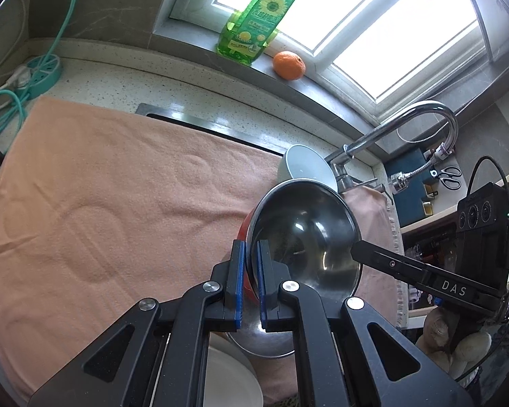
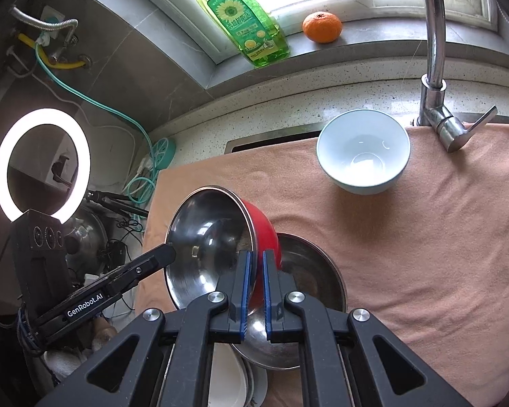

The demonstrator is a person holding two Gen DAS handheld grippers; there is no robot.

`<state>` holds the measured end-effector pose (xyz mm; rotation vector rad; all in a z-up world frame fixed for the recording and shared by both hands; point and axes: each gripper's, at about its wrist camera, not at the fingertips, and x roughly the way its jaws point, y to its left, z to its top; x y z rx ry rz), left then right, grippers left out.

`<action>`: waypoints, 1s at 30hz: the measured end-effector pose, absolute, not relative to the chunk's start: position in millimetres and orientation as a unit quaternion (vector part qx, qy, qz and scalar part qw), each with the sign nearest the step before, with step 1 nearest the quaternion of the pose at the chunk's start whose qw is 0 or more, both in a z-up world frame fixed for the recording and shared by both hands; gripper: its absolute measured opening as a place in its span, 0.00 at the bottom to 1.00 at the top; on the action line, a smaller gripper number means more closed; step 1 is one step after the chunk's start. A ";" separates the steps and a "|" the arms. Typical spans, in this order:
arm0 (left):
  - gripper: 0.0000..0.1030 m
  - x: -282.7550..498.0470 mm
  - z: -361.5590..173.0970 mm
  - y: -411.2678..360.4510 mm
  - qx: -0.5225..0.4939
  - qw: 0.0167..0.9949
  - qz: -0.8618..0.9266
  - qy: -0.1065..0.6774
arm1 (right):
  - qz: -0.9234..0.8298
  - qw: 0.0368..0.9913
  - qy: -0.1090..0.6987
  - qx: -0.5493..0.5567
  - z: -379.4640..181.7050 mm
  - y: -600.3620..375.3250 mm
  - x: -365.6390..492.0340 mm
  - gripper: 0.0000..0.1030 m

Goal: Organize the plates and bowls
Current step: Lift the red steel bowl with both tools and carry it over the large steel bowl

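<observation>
In the left wrist view, the left gripper (image 1: 251,281) pinches the rim of a red bowl (image 1: 247,234) with a steel lining, held tilted on edge above an orange towel (image 1: 101,186) over the counter. A pale blue bowl (image 1: 305,166) stands behind it near the tap (image 1: 407,125), and a white plate (image 1: 230,380) shows below the fingers. In the right wrist view, the right gripper (image 2: 256,291) also clamps that red bowl's (image 2: 266,230) rim from the other side, above a steel bowl (image 2: 308,271) resting on white plates (image 2: 230,383). The blue bowl (image 2: 363,151) sits apart on the towel (image 2: 424,237). The step appears to be nesting the red bowl into the steel one; next it needs levelling, lowering centred, then both grips released.
</observation>
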<state>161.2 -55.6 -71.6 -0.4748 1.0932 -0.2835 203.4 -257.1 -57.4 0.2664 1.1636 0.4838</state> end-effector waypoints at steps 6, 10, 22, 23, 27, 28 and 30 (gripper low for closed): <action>0.05 151.7 -84.7 -66.8 -0.211 0.813 -0.138 0.525 | 0.212 0.802 0.547 0.111 -68.7 -264.5 187.8 0.06; 0.05 147.8 -91.6 -70.8 -0.203 0.811 -0.137 0.531 | 0.204 0.803 0.552 0.095 -77.7 -264.0 180.7 0.06; 0.05 143.9 -109.3 -88.2 -0.147 0.811 -0.127 0.552 | 0.182 0.800 0.569 0.056 -108.0 -260.2 175.9 0.06; 0.05 144.1 -110.5 -89.8 -0.141 0.811 -0.126 0.553 | 0.181 0.800 0.569 0.052 -109.4 -259.2 176.0 0.06; 0.05 144.8 -115.5 -94.0 -0.128 0.812 -0.121 0.556 | 0.174 0.802 0.570 0.037 -114.7 -256.4 176.7 0.06; 0.05 145.3 -116.6 -94.7 -0.127 0.812 -0.120 0.557 | 0.172 0.803 0.570 0.035 -115.5 -256.3 177.2 0.06; 0.05 145.9 -118.1 -96.9 -0.121 0.812 -0.120 0.558 | 0.169 0.804 0.569 0.026 -116.4 -255.4 177.6 0.06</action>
